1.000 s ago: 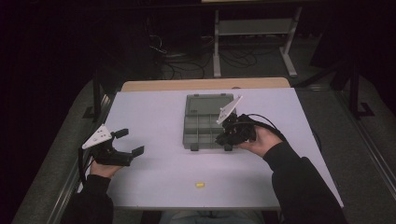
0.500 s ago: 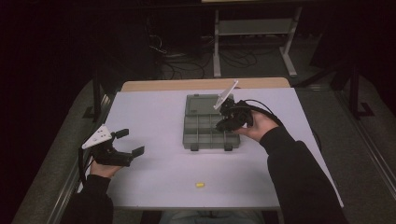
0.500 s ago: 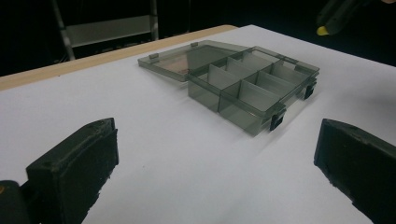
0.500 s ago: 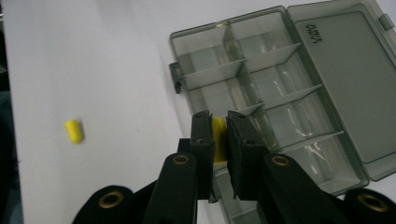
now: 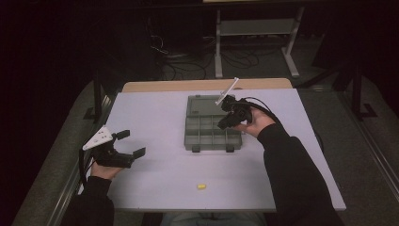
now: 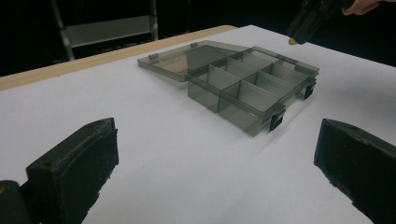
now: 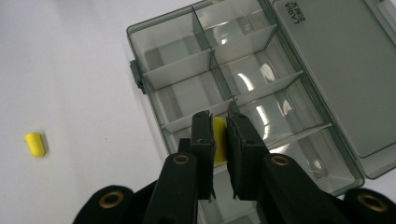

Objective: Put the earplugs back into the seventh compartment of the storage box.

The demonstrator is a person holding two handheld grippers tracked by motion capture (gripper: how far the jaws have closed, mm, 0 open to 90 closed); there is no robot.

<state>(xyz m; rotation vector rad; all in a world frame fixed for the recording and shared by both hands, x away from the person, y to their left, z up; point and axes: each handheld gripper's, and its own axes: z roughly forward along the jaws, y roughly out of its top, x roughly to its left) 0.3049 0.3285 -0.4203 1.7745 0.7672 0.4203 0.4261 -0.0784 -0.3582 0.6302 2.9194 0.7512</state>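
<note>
white table (image 5: 155, 117) here, right gripper (image 7: 220, 125) pinching a yellow piece (image 7: 219, 140) right over the open organizer box (image 7: 233, 88). its own view catches a second yellow piece (image 7: 35, 143) off beside it; left gripper (image 5: 134, 143) sits spread wide.

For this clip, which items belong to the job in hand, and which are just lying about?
Job in hand:
- right tongs, shut on a yellow piece
- open compartment box beneath them
- second yellow piece on the table

Lying about:
- left tongs, open, off to the side
- metal stand and cables behind the table
</note>
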